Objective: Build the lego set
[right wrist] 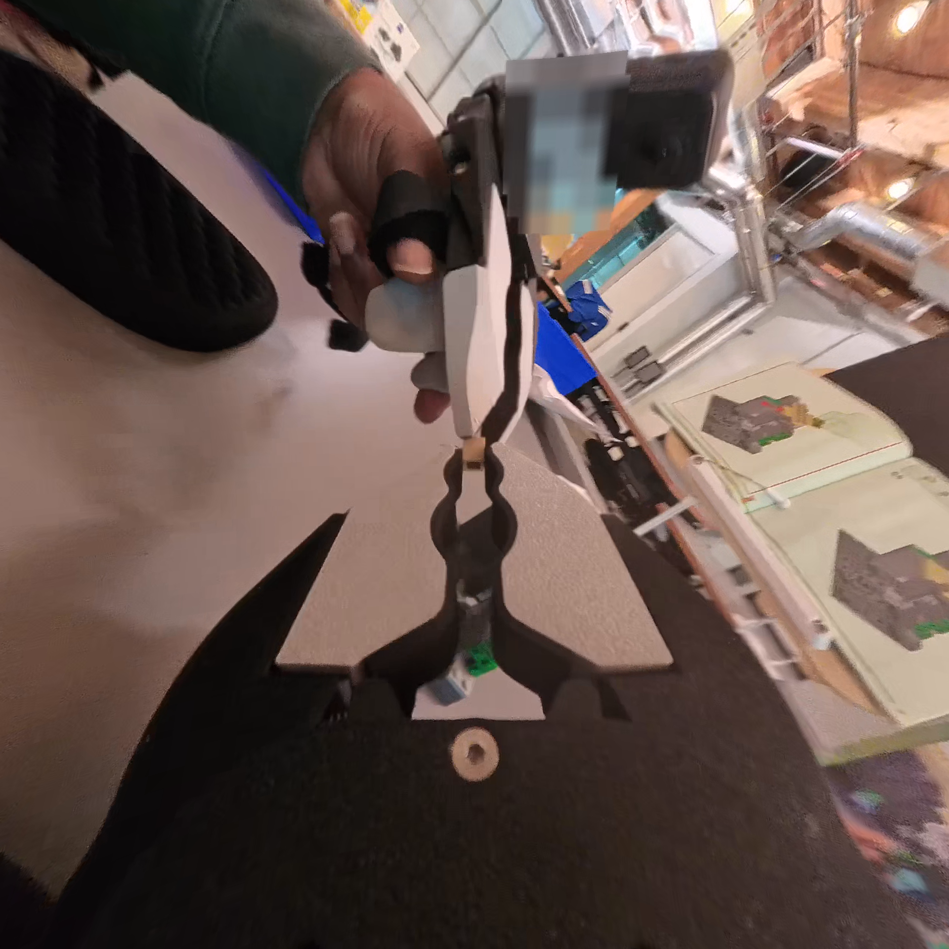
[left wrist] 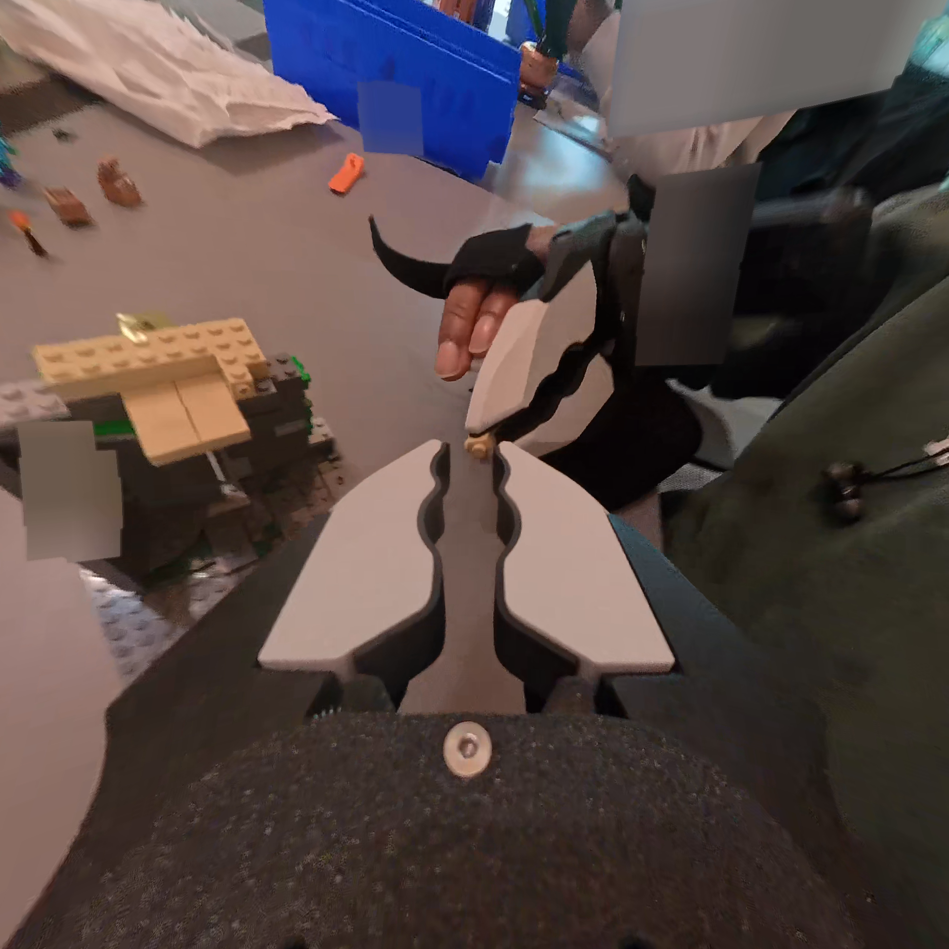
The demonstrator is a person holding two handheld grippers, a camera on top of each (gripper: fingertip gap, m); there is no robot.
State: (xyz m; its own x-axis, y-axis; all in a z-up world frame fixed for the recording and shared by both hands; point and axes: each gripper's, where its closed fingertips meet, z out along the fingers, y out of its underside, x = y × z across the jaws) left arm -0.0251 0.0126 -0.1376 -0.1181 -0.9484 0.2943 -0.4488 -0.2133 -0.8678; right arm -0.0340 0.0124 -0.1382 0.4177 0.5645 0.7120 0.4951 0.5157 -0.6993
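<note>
Tan square stud (right wrist: pixel 473 455) pinched by right hand-held gripper (right wrist: pixel 473 457); left hand-held gripper (left wrist: pixel 471 452) narrowly parted.

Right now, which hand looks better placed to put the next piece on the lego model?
Probably right: the right gripper is shut on the small tan piece; the left gripper is open, empty.

Tan lego piece (right wrist: pixel 473 456) between both hand-held grippers' tips.
</note>
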